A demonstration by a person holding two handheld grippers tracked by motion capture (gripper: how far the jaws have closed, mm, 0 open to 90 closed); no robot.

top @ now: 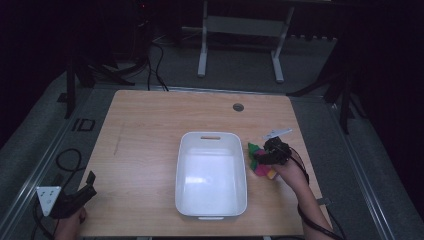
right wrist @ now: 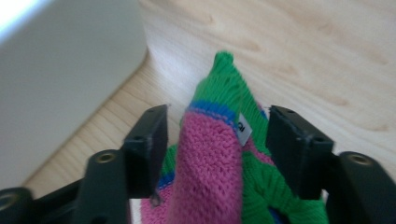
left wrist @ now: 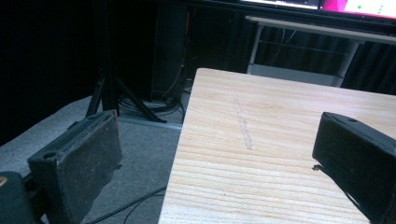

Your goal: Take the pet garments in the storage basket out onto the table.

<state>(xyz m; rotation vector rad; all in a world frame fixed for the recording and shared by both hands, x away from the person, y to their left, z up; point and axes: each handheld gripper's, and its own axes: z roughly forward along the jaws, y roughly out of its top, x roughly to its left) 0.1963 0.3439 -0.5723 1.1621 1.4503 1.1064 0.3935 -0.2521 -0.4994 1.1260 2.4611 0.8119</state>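
A knitted piece [top: 261,164] in pink, green and blue lies bunched on the wooden table [top: 145,125], just right of the white tub [top: 179,172]. My right gripper [top: 258,157] is down over it with its jaws either side of the knit. In the right gripper view the knit [right wrist: 210,158] rises between the two black jaws of that gripper [right wrist: 217,114], and a gap shows at each pad, so it is open. My left gripper [top: 90,186] hovers at the table's near left corner, open, with nothing between the jaws of the gripper [left wrist: 219,123].
The tub's white wall [right wrist: 60,70] stands close to the left of the knit. A small round grommet [top: 238,107] sits near the table's far edge. Cables lie on the grey floor [top: 67,160] to the left, and a white frame [top: 240,30] stands beyond the table.
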